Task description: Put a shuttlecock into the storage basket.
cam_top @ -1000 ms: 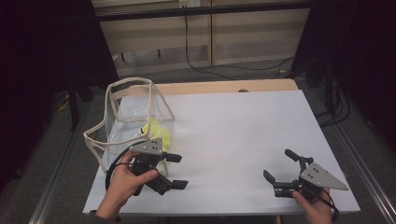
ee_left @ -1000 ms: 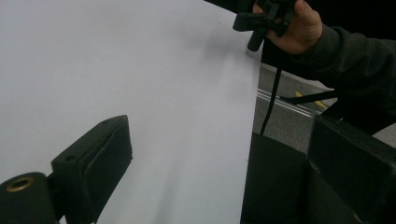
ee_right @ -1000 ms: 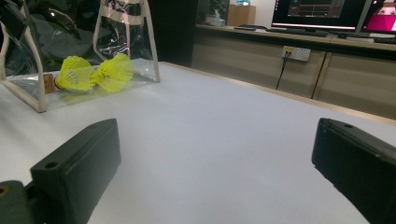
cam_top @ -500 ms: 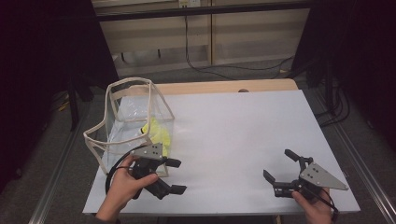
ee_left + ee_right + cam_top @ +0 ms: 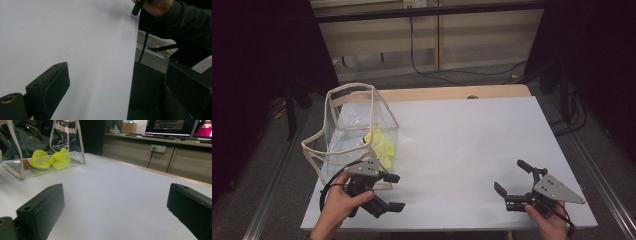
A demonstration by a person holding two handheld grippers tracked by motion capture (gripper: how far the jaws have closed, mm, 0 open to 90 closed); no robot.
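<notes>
No readable text, labels or numbers anywhere.

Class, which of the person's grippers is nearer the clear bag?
Left. The left gripper sits just in front of the clear bag; the right gripper is far across the table.

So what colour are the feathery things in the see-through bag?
Bright yellow. The shuttlecocks show best in the right gripper view, lying inside the clear bag.

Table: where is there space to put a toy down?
The white table is bare between the clear bag and the right gripper, back to the far edge. It is crowded at the left front, where the left gripper sits by the bag.
</notes>
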